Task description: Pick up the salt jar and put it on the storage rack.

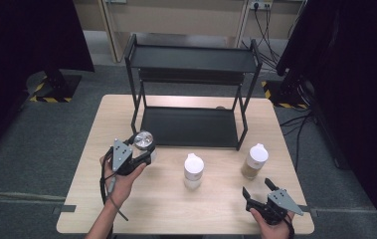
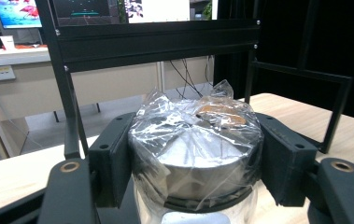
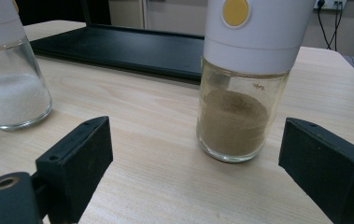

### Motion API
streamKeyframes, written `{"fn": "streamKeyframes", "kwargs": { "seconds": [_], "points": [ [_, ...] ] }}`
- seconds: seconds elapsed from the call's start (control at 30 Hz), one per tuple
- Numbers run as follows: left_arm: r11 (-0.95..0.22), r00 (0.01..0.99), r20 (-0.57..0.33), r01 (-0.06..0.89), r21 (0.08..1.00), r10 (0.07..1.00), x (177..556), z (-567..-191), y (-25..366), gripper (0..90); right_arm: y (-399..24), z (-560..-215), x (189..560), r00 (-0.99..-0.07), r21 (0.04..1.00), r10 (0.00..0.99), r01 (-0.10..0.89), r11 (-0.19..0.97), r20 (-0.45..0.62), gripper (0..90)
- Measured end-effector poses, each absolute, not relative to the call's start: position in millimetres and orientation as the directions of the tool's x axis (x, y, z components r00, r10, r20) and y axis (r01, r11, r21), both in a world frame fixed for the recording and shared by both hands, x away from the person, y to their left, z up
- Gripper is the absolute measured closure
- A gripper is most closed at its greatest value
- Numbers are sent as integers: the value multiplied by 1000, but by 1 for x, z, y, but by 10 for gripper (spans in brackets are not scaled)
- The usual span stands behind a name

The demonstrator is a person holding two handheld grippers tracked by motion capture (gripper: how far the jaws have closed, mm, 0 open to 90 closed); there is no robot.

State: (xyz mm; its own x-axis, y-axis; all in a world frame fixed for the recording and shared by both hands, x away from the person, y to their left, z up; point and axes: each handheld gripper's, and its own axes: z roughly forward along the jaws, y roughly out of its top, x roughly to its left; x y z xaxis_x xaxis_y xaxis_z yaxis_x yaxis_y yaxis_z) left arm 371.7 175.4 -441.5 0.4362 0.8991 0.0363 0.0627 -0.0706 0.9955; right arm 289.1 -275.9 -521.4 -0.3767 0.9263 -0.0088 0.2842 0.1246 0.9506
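The left gripper (image 2: 191, 163) has its jaws pressed on both sides of a jar (image 2: 195, 154) whose silver lid is wrapped in crinkled clear film; the jaws stand fairly wide because the jar fills the gap. In the high view the left hand (image 1: 121, 181) comes in from the bottom edge, forearm angled up and to the right, and carries the gripper (image 1: 141, 152) with the jar (image 1: 144, 142) just in front of the rack's (image 1: 191, 89) near left leg.

The right gripper (image 3: 191, 172) has its jaws spread wide with nothing between them, the pads just above the surface (image 3: 165, 140). The right hand (image 1: 270, 221) sits at the surface's near edge, well in front of the rack's right end, jaws pointing towards the rack.

Between that gripper and the rack stands a shaker (image 1: 254, 161) with brown powder and a white cap, right in the line of the open jaws, close ahead. A second shaker (image 1: 193, 171), with white grains, stands in front of the rack's middle, between the two grippers.

Count: one wrapped jar, two shakers, one black two-shelf rack, both shelves bare.
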Motion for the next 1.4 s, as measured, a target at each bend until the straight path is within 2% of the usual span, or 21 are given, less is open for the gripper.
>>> {"fn": "streamKeyframes", "kwargs": {
  "seconds": [1.4],
  "points": [
    [-91,367,52,90,992,929,436,-436,167,344,-275,-521,289,-375,951,927,280,127,-13,100]
  ]
}}
